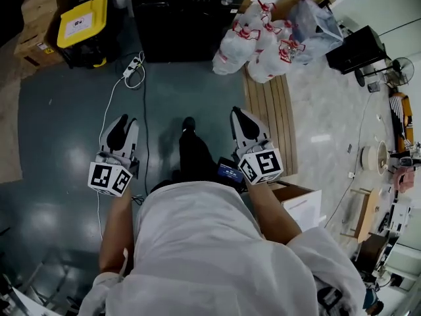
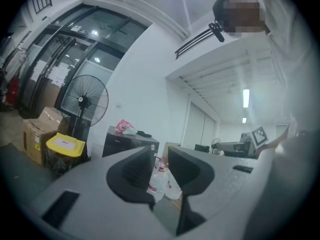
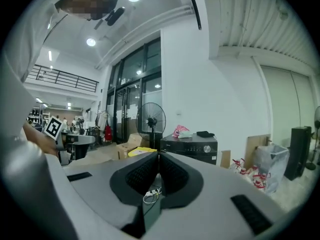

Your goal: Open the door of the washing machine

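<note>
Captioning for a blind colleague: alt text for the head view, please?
Seen from above, a person in white holds the left gripper and right gripper toward a black washing machine across a dark floor; white bags lie right of it.

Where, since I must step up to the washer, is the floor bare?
Bare floor lies before the washing machine, between the power strip and the wooden planks. Crowded: tied bags on its right, yellow-lidded bin on its left.

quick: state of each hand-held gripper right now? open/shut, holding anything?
Grey left hand-held gripper: open, jaws apart, nothing between them.
Grey right hand-held gripper: shut, jaw tips together, holding nothing.
</note>
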Action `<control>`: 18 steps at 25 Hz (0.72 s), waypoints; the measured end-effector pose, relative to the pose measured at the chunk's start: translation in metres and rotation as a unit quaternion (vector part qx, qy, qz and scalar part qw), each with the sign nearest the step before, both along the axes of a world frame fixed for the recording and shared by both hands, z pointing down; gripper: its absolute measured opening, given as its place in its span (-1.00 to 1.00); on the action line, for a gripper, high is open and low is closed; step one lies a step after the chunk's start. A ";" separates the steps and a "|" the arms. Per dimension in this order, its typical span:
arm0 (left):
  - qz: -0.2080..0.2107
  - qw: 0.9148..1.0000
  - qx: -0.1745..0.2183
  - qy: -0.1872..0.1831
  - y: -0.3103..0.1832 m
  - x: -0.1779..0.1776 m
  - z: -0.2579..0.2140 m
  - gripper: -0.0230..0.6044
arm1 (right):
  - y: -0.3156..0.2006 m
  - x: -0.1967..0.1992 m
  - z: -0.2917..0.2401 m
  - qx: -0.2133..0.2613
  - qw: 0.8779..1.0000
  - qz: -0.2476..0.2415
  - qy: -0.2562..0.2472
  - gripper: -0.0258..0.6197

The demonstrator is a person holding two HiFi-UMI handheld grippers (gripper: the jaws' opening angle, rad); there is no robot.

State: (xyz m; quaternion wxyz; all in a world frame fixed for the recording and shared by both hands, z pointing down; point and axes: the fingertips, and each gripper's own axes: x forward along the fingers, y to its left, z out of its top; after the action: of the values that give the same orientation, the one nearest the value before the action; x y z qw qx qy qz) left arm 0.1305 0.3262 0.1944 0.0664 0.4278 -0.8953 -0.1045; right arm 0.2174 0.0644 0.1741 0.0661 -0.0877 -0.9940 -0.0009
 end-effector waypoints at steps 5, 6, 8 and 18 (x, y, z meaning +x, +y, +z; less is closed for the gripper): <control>-0.019 1.000 -0.007 0.009 -0.010 -0.060 0.004 -0.56 | -0.014 -0.076 0.011 -0.026 1.000 -0.016 -0.007 -0.82; -0.022 1.000 -0.011 0.011 -0.013 -0.075 0.003 -0.56 | -0.019 -0.095 0.012 -0.036 0.999 -0.019 -0.006 -0.82; -0.029 0.999 -0.018 0.015 -0.018 -0.108 -0.001 -0.57 | -0.028 -0.136 0.012 -0.047 0.999 -0.025 -0.003 -0.82; -0.043 0.998 0.008 0.043 -0.056 -0.254 -0.002 -0.59 | -0.061 -0.302 0.020 -0.049 0.996 -0.077 0.020 -0.82</control>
State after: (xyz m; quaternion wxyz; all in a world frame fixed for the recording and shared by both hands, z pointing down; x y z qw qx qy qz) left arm -0.1236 0.2701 0.1928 0.0970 0.3849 -0.9082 -0.1324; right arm -0.0844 0.0033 0.1943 0.0811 -0.1674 -0.9815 0.0445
